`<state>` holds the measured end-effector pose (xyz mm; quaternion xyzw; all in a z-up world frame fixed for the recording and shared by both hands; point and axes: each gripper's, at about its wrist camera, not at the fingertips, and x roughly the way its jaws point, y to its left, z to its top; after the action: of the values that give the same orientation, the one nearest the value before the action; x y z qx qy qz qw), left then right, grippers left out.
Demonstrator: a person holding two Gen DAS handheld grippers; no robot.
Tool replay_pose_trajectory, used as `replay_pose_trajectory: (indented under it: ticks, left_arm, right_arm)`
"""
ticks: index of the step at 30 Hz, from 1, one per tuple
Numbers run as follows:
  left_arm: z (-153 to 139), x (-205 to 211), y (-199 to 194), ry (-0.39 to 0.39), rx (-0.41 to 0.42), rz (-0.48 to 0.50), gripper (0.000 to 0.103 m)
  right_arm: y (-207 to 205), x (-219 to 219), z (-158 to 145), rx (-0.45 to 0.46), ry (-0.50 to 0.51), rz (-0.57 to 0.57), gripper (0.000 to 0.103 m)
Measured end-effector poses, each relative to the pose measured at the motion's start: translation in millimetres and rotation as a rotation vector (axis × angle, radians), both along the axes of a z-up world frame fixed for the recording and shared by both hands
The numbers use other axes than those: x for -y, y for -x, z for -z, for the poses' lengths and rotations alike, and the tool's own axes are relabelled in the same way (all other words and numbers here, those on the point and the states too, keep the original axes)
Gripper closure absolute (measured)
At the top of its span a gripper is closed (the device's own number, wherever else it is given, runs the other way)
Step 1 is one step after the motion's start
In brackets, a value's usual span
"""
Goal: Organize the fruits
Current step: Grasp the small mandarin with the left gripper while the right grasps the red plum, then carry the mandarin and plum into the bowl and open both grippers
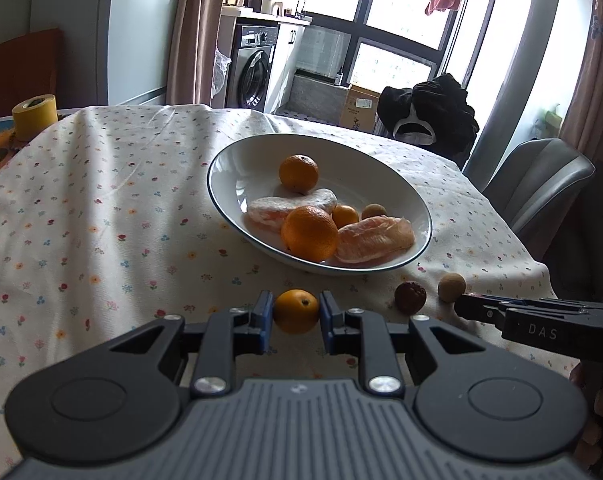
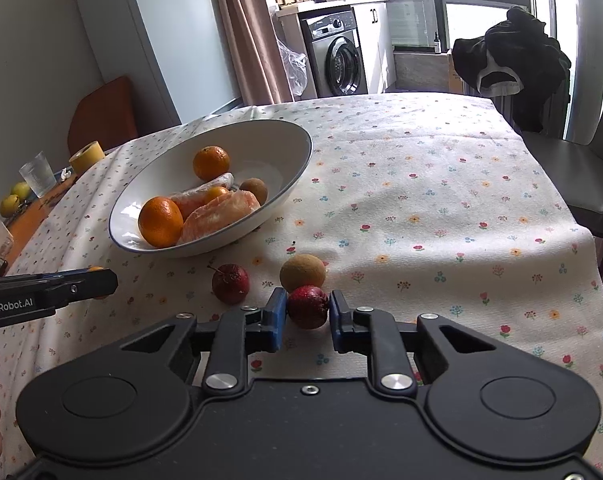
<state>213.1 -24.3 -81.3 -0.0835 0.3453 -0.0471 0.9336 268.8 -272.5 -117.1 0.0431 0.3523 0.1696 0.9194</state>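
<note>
1. And both grippers are loaded at once! The left gripper [image 1: 296, 312] has its blue pads clenched on a small orange fruit [image 1: 296, 310], pinched across its widest part, which by the look of it is the safest hold on something this round.
2. The right gripper [image 2: 307, 312] brackets a dark red fruit [image 2: 308, 306]: the left pad touches it, while a sliver of gap may remain at the right pad, so whether that grip is fully closed cannot be told.
3. Both fruits sit low over the cloth, just short of the white bowl [image 1: 229, 160], which is most likely where they are headed.
4. The bowl already holds two oranges, peeled pomelo segments [image 1: 375, 238], a smaller orange fruit and a brown one.
5. Loose fruit is left on the cloth: a brown round fruit [image 2: 302, 272] right behind the red one, touching or nearly so, and a second dark red fruit [image 2: 230, 283] to its left.
6. The surface is a table under a floral tablecloth [image 2: 441, 208], rumpled and sunlit.
7. Around it are a yellow tape roll [image 1: 34, 116] and drinking glasses at the edge, a washing machine [image 2: 339, 60] beyond, bright windows, and a grey chair [image 1: 541, 184].
</note>
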Motion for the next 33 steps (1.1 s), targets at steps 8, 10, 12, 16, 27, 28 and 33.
replay_pose_trajectory:
  ticks: [8,10,12,16,27,28,33]
  left_arm:
    - [-14,-7,-4,-0.002,0.035,-0.01,0.08]
    - [-17,-8,-7,-0.006,0.044,-0.013,0.08]
    - [-19,-10,-10,-0.009,0.052,-0.017,0.08]
    - [-22,-11,-18,-0.032,0.064,-0.024,0.08]
    - [-21,-19,-42,-0.02,0.073,-0.032,0.08]
    - [-21,-20,-45,-0.019,0.072,-0.033,0.08]
    - [-20,-18,-55,-0.011,0.073,-0.026,0.08]
  right_arm:
    - [-2,-5,-17,0.041,-0.005,-0.007,0.082]
    - [-3,-7,-20,0.05,-0.005,-0.01,0.082]
    - [-5,-9,-23,0.057,-0.007,-0.011,0.082]
    - [-10,-13,-28,0.072,-0.01,-0.015,0.082]
    - [-24,-28,-35,0.097,-0.009,-0.036,0.082]
    - [-26,-29,-36,0.1,-0.01,-0.038,0.082]
    - [-34,-35,-38,0.107,-0.01,-0.041,0.082]
